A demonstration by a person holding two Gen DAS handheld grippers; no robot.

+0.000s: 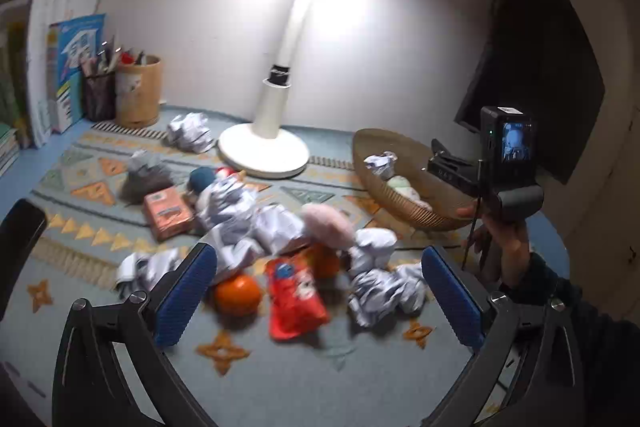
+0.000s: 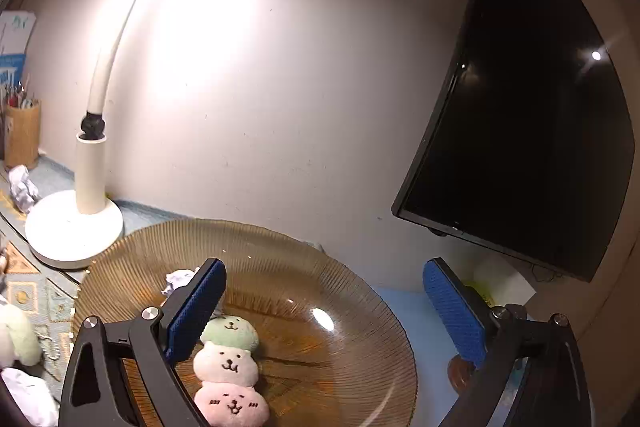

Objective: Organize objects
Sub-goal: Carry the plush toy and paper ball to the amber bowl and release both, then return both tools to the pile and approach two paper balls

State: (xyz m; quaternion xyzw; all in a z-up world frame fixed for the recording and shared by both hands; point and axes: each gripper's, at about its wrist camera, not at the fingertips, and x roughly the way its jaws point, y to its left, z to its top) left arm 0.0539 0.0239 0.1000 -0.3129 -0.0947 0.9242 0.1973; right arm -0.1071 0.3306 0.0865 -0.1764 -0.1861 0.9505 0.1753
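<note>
Amber bowl (image 2: 248, 247): holds plush dumpling toy (image 2: 228, 371).
Right gripper (image 2: 324, 311): jaws apart, empty, over bowl.
Left gripper (image 1: 318, 291): jaws apart, empty.

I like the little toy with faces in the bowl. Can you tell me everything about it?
The toy is a soft plush stack of three round balls: green on top, white in the middle, pink at the bottom. Each has a tiny stitched smiling face. It lies flat in the ribbed amber bowl, faces up. A crumpled paper lies apart from it. The open right claw hovers above without holding it.
</note>
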